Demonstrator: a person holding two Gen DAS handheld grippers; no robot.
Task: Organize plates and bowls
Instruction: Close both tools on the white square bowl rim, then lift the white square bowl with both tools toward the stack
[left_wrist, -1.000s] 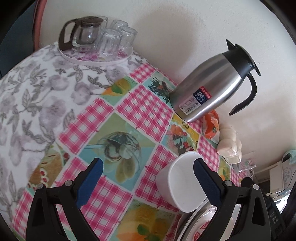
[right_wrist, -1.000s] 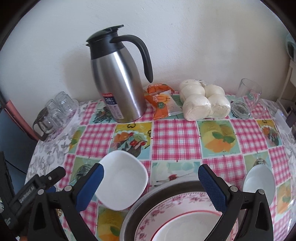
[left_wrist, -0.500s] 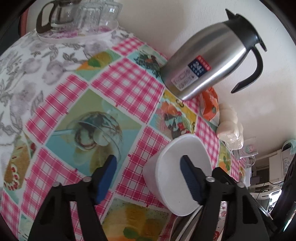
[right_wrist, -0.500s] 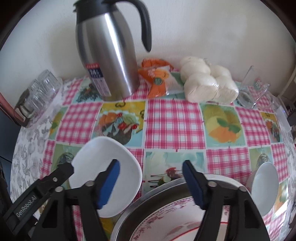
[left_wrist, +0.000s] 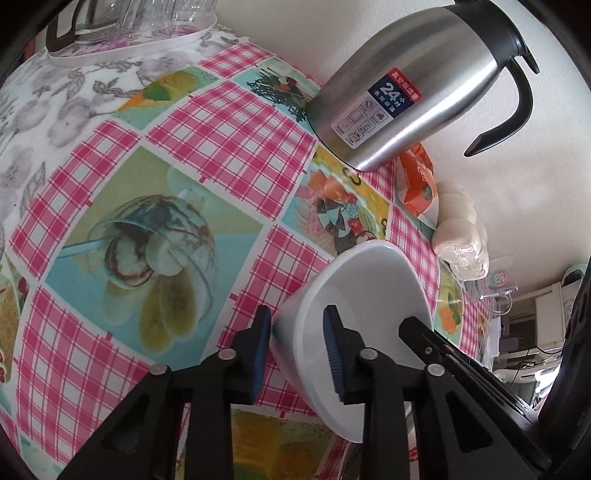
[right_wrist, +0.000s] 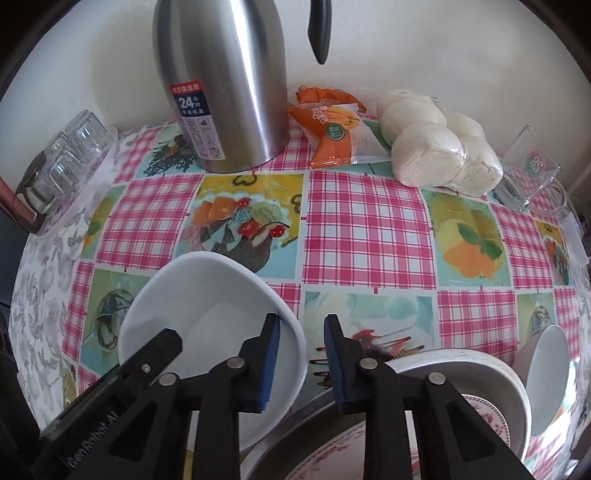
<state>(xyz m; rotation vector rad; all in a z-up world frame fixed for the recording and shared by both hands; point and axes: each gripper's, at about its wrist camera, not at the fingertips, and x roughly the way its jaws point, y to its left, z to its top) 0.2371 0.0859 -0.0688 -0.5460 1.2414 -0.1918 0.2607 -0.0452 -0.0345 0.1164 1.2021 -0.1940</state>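
White square-ish bowl (left_wrist: 354, 295) sits tilted beside a metal basin (right_wrist: 461, 373) holding a floral plate (right_wrist: 484, 410).

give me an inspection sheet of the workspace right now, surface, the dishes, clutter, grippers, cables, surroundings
Surface: table under a pink checked fruit-print cloth, with a grey floral cloth at the left.
Job's things: white square bowl; metal basin holding a floral plate; small white bowl leaning at its right.
Clutter: steel thermos, orange snack packet, bagged buns, glass mug, tray of glasses.
Grippers: left gripper has its fingers either side of the white square bowl's wall; right gripper is open, one finger over that bowl's rim.
Cables: nothing seen.
Surroundings: plain white wall; shelving at the far right in the left wrist view, blurred.
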